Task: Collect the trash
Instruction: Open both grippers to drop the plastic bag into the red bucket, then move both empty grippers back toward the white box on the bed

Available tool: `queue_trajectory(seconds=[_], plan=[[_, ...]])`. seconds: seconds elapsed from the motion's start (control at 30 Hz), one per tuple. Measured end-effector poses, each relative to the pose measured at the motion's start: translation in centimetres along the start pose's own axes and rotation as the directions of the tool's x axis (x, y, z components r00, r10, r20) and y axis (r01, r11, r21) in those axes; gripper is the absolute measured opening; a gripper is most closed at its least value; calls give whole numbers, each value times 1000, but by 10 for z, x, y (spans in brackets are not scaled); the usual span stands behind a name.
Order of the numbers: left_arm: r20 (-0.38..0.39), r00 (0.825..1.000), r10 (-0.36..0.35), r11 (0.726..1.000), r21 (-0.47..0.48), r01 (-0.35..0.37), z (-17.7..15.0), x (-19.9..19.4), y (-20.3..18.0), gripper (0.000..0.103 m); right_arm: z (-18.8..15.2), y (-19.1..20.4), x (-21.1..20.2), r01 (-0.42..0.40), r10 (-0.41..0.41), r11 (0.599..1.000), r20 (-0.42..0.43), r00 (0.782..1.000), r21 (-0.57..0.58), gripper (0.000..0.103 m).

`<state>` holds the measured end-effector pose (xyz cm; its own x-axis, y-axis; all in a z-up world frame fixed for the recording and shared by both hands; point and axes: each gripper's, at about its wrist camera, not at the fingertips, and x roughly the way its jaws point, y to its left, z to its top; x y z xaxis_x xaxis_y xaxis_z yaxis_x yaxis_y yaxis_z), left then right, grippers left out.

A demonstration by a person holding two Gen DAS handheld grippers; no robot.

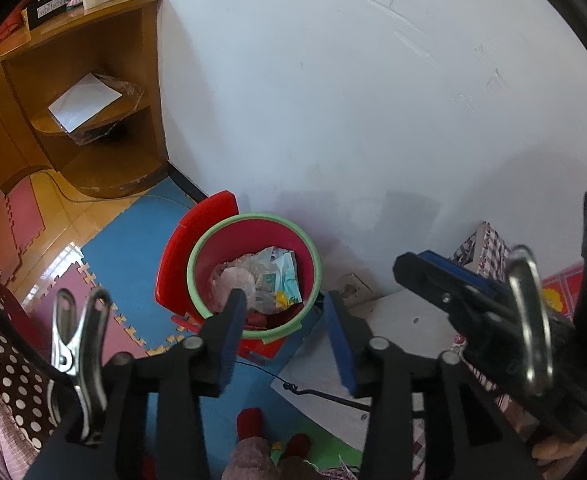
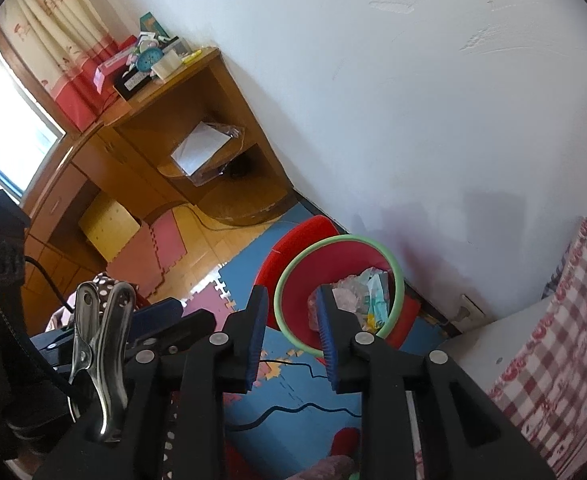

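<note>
Looking down from the left wrist, I see the red bin (image 1: 253,276) at lower centre, crumpled wrappers (image 1: 271,280) piled inside. Left hand-held gripper (image 1: 289,328) gapes partway, empty; right hand-held gripper (image 2: 289,336) stands slightly parted, empty too. I judge that trash light, soft and crinkly, likely slippery: pinch a raised fold, not flat film.

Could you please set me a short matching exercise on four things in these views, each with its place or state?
Things:
1. trash bin
2. white sheet
3. blue clock
4. left gripper

Places or states:
A. on top of the wooden cabinet
B. on the cabinet's middle shelf
C. on the floor by the wall, wrappers inside
D. open, nothing between its pads

Pairs: 1-C, 2-B, 3-A, 4-D
</note>
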<state>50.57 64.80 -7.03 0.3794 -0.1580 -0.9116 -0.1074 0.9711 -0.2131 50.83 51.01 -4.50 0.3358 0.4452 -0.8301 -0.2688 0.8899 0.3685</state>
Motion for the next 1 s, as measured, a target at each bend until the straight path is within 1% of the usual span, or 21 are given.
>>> queue_trajectory(seconds=[0.1, 0.17, 0.4, 0.63, 0.8, 1.0], plan=[[-1, 1000, 6, 1000, -9, -6, -3, -4, 2, 55, -4, 3, -8, -11, 11, 1000, 10, 1000, 8, 26], [1, 1000, 16, 1000, -9, -16, -4, -8, 3, 56, -7, 5, -13, -21, 21, 1000, 15, 1000, 10, 26], [35, 998, 42, 999, -17, -42, -8, -32, 11, 56, -18, 18, -36, -66, 66, 998, 56, 996, 7, 26], [67, 996, 54, 998, -15, -53, -16, -57, 7, 56, -29, 29, -69, -101, 101, 995, 103, 990, -6, 26], [77, 996, 53, 999, -7, -53, -29, -73, -4, 56, -39, 36, -94, -119, 121, 993, 122, 985, -25, 26], [88, 995, 57, 998, 10, -58, -51, -89, -23, 56, -64, 41, -125, -141, 147, 989, 126, 981, -49, 26]])
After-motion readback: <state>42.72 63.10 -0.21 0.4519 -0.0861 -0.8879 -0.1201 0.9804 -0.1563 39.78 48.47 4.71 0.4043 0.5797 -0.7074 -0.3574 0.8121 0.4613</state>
